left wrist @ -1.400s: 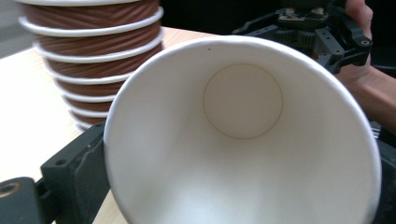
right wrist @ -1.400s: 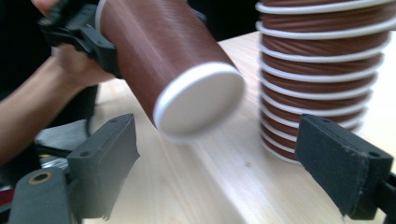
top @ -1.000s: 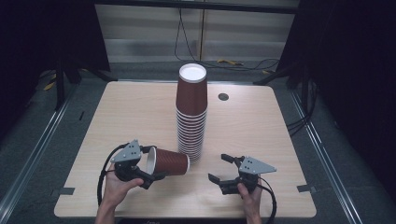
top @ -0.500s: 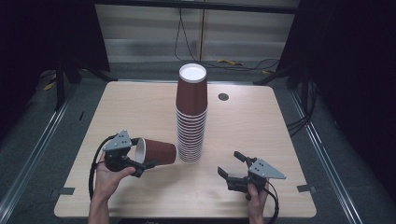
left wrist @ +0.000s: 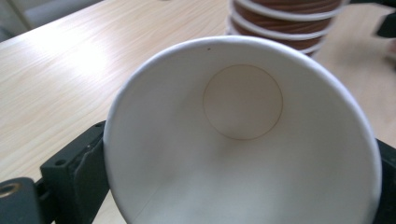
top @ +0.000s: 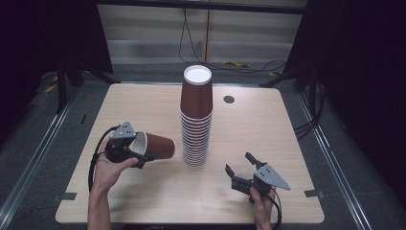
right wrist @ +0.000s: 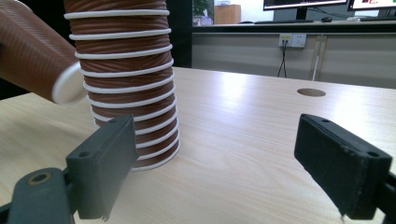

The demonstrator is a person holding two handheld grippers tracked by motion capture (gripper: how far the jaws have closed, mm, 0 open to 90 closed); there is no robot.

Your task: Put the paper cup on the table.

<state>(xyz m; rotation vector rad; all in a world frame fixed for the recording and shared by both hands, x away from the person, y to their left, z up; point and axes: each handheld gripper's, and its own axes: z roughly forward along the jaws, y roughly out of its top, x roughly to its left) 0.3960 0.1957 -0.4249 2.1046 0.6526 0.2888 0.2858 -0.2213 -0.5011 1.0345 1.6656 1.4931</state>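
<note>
A person works at a pale wooden surface (top: 143, 110) with a hand-held claw in each hand. In the lower left of the high view, the left claw (top: 139, 154) grips a single brown paper cup (top: 155, 146) by its rim end; the cup lies nearly on its side in the air, its white mouth toward the hand and its base pointing right toward the stack. In the left claw's own view the cup's white inside (left wrist: 243, 135) sits between the two black jaws, which press on its wall at either side. At the centre of the high view stands a tall stack of brown cups (top: 196, 124), nested mouth down with white rims showing as rings, its white top uppermost. The held cup is just left of the stack's lower half, near it but apart. The right claw (top: 239, 168) rests low at the lower right of the frame, jaws spread wide and holding nothing, aimed at the stack's foot. To do this step well, the held cup probably needs turning mouth down and lifting well above the stack's top before lowering straight over it. The grip should stay light, since the paper wall can buckle. The free claw could steady the stack low down, as a sideways bump may topple it.
</note>
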